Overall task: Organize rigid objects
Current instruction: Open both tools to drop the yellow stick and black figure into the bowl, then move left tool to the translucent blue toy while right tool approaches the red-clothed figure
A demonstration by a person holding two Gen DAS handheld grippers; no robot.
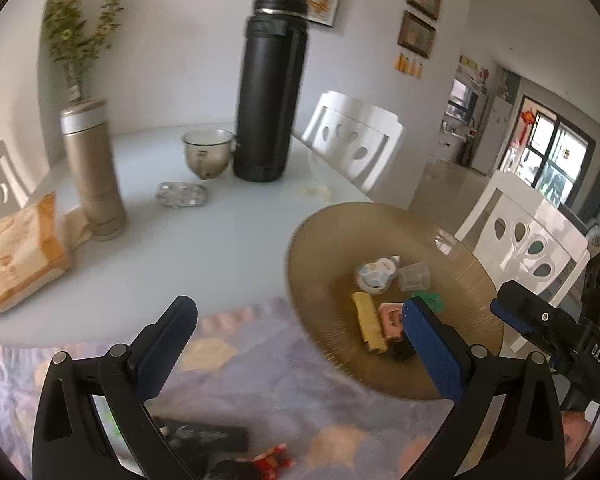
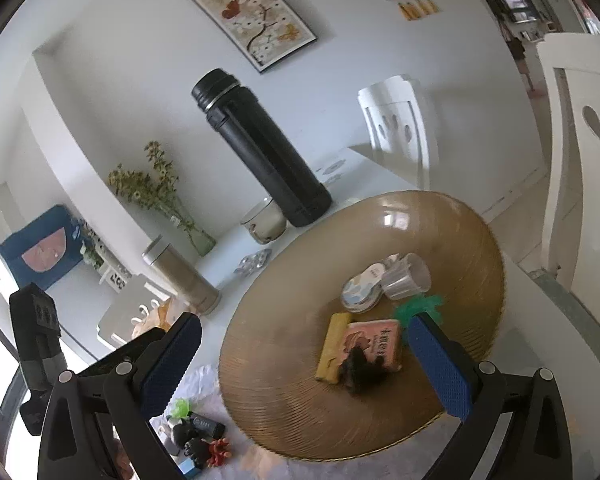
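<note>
An amber ribbed plate (image 1: 340, 240) (image 2: 460, 220) rests partly on a patterned cloth. In it lie a yellow bar (image 2: 334, 344), a pink box (image 2: 380, 340), a dark furry item (image 2: 360, 372), a clear cup (image 2: 406, 276), a round pale tin (image 2: 360, 288) and a green piece (image 2: 420, 304). My right gripper (image 2: 306, 360) hovers open over the plate's near side, nothing between its pads. My left gripper (image 1: 300, 344) is open and empty above the cloth at the plate's left edge. Loose on the cloth are a black bar (image 1: 204, 436) (image 2: 206, 426) and a red and black toy (image 1: 272, 458) (image 2: 212, 450).
A tall black flask (image 1: 268, 92), a gold flask (image 1: 94, 168), a glass bowl (image 1: 208, 152), a blister pack (image 1: 182, 194) and an orange bag (image 1: 16, 256) stand on the white table. White chairs (image 1: 352, 136) (image 1: 528, 236) line the right side.
</note>
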